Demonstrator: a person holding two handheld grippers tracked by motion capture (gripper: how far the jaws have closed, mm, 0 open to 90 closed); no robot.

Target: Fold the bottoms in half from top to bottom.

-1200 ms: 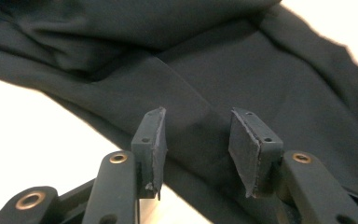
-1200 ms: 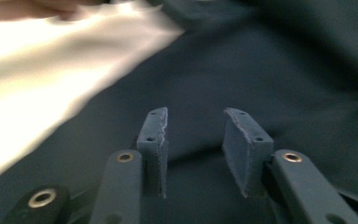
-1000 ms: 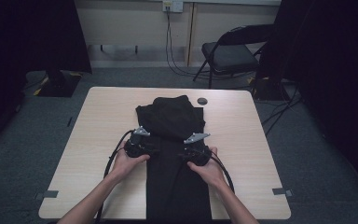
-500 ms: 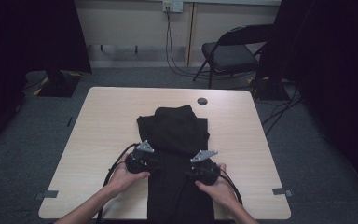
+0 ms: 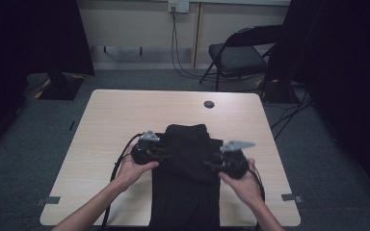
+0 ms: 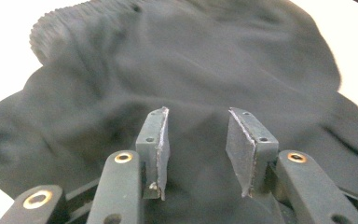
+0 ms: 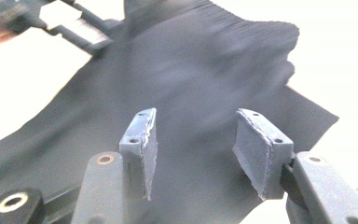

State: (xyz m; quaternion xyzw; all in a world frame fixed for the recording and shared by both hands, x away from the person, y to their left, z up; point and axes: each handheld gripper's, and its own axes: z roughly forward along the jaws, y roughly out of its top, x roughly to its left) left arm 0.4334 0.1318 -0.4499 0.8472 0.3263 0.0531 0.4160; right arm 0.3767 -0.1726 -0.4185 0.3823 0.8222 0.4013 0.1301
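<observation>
1. Left tongs (image 5: 166,155) sit at the 9 o'clock edge of the black garment (image 5: 188,163). Jaws are parted in the left gripper view (image 6: 198,154), nothing pinched between the pads, cloth lying beyond and beneath them. Released.
2. Right tongs (image 5: 211,164) sit at the garment's 3 o'clock edge. Jaws have just been opening; the right gripper view (image 7: 196,154) shows a clear gap between the pads with fabric past it, none clamped. Released too.
3. Garment lies on the table (image 5: 106,125), centred and toward 6 o'clock, with its near end running to the table's front edge. Looks like trousers or shorts: a ribbed elastic band (image 6: 60,23) shows at the top of the left gripper view.
4. Far end looks doubled back on itself, a thicker raised mound at 12 o'clock of the cloth. My read: one fold is laid and both tongs have let go of it.
5. Left to do, judging by the long flat stretch toward 6 o'clock: at least one more fold to make it compact, then squaring the edges.
6. Small dark round thing (image 5: 208,104) at the table's 12 o'clock side, well apart from the cloth; not involved.
7. Folding chair (image 5: 236,55) stands beyond the table at 1 o'clock.
</observation>
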